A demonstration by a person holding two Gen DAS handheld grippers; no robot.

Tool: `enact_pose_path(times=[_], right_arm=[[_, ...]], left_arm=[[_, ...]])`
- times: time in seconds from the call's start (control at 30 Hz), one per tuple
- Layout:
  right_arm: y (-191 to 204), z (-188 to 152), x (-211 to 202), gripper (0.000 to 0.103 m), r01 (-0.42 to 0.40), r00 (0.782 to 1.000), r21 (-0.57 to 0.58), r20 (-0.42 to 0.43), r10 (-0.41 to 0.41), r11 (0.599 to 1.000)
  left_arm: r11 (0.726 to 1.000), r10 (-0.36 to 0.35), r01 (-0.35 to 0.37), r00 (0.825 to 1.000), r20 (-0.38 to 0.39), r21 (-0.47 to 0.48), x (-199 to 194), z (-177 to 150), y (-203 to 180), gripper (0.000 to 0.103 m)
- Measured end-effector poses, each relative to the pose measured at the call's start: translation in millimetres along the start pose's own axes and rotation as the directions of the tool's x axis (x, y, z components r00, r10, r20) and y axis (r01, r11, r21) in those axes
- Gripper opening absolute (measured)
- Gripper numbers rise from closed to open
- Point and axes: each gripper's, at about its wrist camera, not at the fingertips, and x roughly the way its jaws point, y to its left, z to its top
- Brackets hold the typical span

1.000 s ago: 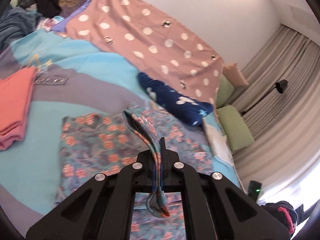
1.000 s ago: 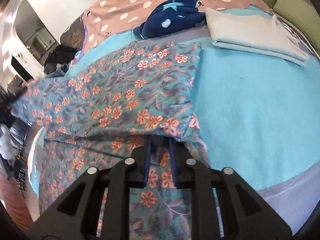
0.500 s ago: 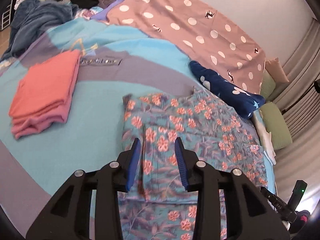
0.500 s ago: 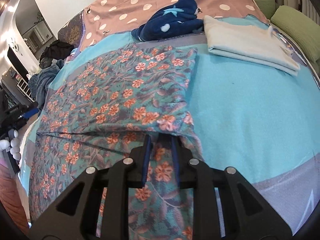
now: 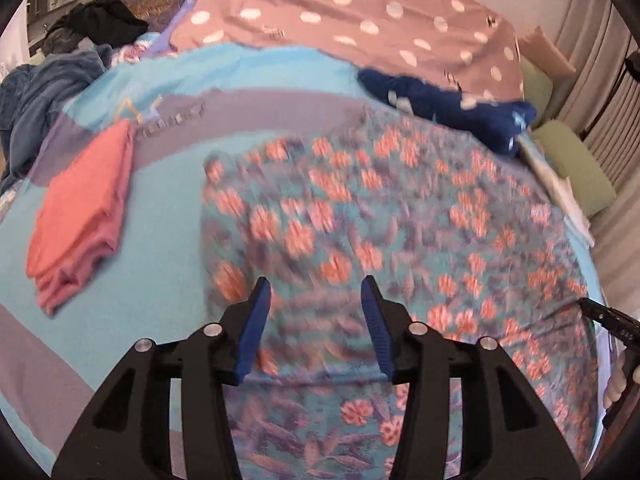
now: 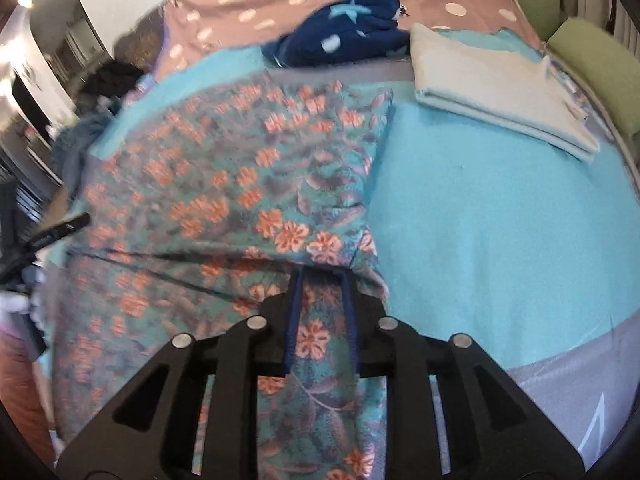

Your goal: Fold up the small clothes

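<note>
The flowery cloth (image 5: pixel 400 216) lies on the bed (image 6: pixel 500 220), with its top part folded down over the bottom part. The left gripper (image 5: pixel 316 300) has just been opening. Its jaws stand wide apart above the fold and nothing is between them. The right gripper (image 6: pixel 322 280) has also been opening a little. Its jaws are only a bit apart, with the corner of the folded flap between them. I cannot tell if they pinch it or have let go.

I think the job now is to let the flap drop and make it flat. To do it well, both grippers should lift away gently, so the corners stay lined up.

The cloth's right edge is straight, and the blue bed beside it is bare. There is room there. A pink folded pile (image 5: pixel 84 212) sits to the left and a pale folded pile (image 6: pixel 500 88) to the right. A dark blue bundle (image 6: pixel 344 28) lies just past the far edge.
</note>
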Motion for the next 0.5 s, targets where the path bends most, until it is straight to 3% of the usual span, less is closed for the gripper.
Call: enact_pose_path(times=[0.03,0.1,0.2,0.27,0.37,0.43,0.47,0.5], right_arm=[[-5,10,-9,0.041,0.000,0.999,0.022,0.040,0.000,1.000],[-11,28,-17,0.054,0.030,0.996,0.018,0.087,-0.031,0.999],[-20,55,-4,0.061,0.020,0.997,-0.012,0.071,-0.019,1.000],[-35,68,18,0.061,0.012,1.000,0.043,0.017,-0.013,0.999],[-57,76,45,0.061,-0.055,0.998,0.144,-0.027,0.060,0.988],[-69,81,60,0.062,-0.091,0.995,0.197,-0.026,0.098,0.976],[-72,83,63,0.063,-0.107,0.993,0.206,-0.016,0.113,0.973],[-74,87,65,0.065,-0.128,0.991,0.213,-0.002,0.131,0.969]], left_arm=[[1.000,0.012,-0.012,1.000,0.016,-0.011,-3,6,4,0.056],[0.998,0.036,-0.034,0.998,0.047,-0.052,-7,22,17,0.058],[0.995,0.010,-0.006,0.999,0.043,-0.100,0,41,35,0.062],[0.991,0.035,-0.033,0.999,0.011,-0.126,10,45,43,0.063],[0.982,0.046,-0.053,0.998,-0.038,-0.181,26,38,63,0.064],[0.973,-0.018,0.002,0.998,-0.068,-0.232,36,32,74,0.066],[0.964,-0.104,0.079,0.991,-0.088,-0.253,44,27,78,0.066],[0.966,-0.112,0.089,0.990,-0.083,-0.244,46,26,76,0.068]])
